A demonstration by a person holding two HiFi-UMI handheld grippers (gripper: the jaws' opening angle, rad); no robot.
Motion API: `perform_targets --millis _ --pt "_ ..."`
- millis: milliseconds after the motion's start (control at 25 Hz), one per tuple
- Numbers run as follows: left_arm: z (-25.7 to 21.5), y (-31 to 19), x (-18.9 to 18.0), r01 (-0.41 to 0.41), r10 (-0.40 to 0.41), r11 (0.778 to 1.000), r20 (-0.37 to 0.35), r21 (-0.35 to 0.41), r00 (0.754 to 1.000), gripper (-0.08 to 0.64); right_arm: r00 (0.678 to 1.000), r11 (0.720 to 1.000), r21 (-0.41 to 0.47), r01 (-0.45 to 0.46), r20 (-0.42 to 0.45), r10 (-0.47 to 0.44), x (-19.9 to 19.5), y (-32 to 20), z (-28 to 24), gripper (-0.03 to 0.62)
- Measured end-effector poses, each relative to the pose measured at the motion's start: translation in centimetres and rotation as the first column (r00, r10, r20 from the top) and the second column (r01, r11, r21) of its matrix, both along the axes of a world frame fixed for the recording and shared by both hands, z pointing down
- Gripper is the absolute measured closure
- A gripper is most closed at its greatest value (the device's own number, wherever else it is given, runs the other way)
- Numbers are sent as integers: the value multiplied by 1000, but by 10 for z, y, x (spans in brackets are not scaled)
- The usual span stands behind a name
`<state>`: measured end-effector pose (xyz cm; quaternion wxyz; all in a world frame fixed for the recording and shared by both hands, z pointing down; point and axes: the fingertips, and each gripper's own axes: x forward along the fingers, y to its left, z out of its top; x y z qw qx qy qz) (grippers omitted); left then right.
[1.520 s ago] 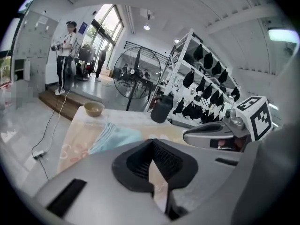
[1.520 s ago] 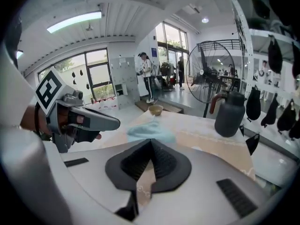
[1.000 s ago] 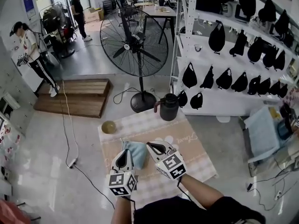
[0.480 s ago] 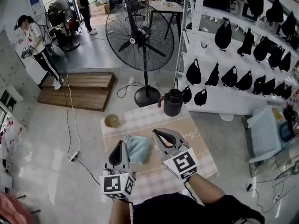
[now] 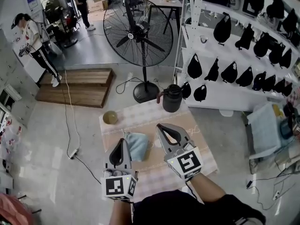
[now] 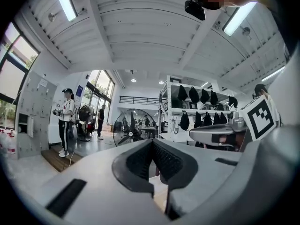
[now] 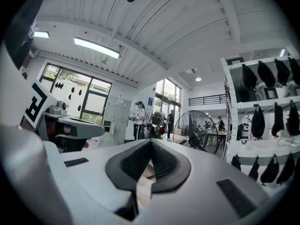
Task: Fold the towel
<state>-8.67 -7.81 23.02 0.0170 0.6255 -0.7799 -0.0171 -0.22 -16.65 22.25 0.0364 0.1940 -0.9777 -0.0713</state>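
Bowl: 1, at the far left corner of the checked cloth.
Left gripper: jaws closed together, nothing between them.
Towel: 1, light blue, bunched on the cloth, just right of the left gripper, between the 2 grippers.
Right gripper: jaws closed together, empty.
Dark jug: 1, upright at the cloth's far edge.

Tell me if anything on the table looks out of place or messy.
Nothing looks spilled or damaged. The blue towel lies loosely folded on the table, its edges uneven. The bowl and dark jug stand upright at the far side.
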Motion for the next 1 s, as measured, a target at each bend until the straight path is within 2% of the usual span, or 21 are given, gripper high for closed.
perform_targets --millis 200,1000 --pt "-3 0 -1 7 -7 1000 12 4 1000 555 1000 1000 -7 -28 -10 28 7 -6 1 592" --pt "9 -6 -1 -2 2 1000 -6 -15 1000 555 1000 1000 -10 -26 -16 26 9 -11 5 592"
